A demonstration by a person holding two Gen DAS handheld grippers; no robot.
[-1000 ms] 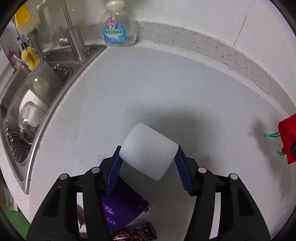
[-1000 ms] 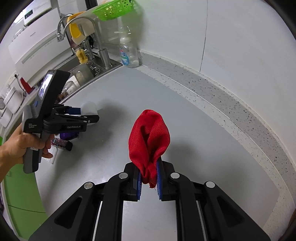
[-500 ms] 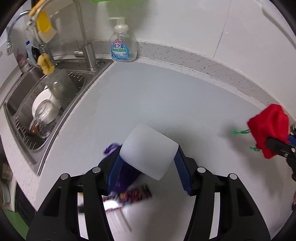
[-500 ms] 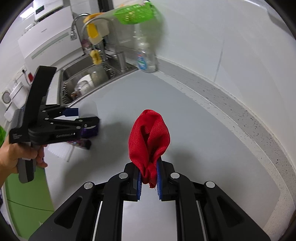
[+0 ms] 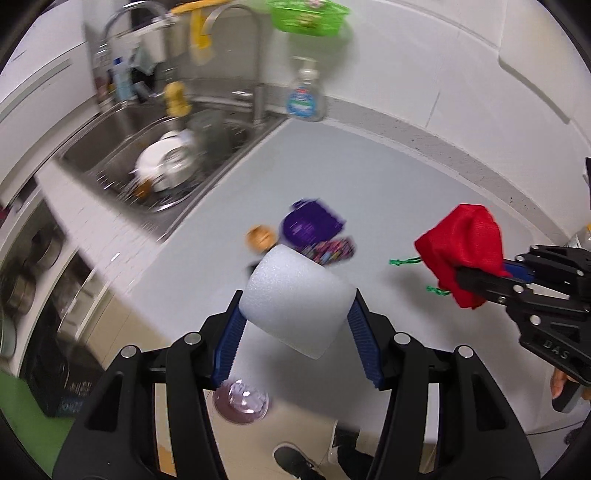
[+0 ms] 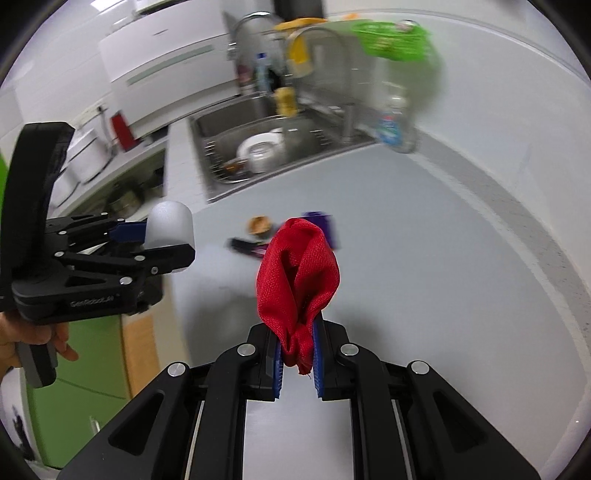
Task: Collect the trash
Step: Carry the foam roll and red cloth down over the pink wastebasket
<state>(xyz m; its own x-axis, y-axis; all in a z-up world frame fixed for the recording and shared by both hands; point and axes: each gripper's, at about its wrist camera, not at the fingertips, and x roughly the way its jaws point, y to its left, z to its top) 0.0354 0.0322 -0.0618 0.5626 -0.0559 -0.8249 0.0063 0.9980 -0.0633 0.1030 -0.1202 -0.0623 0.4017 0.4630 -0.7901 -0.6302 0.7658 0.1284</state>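
Note:
My left gripper (image 5: 295, 325) is shut on a white foam cylinder (image 5: 295, 302) and holds it in the air above the counter's front edge; it also shows in the right wrist view (image 6: 170, 227). My right gripper (image 6: 298, 354) is shut on a red mesh bag (image 6: 297, 273) with green drawstrings, held up over the counter; the bag shows at the right of the left wrist view (image 5: 461, 251). On the grey counter (image 5: 388, 192) lie a purple wrapper (image 5: 310, 225), a dark patterned wrapper (image 5: 332, 249) and a small brown piece (image 5: 260, 238).
A steel sink (image 5: 147, 147) with dishes (image 5: 166, 168) lies at the left, with a tap (image 5: 255, 74) and a soap bottle (image 5: 304, 99) behind it. A green basket (image 5: 308, 16) hangs on the wall. Floor and a shoe (image 5: 295, 458) show below the counter edge.
Both grippers have risen and pulled back from the counter with their loads. The wrappers now lie farther off, and the counter's front edge and floor have come into view.

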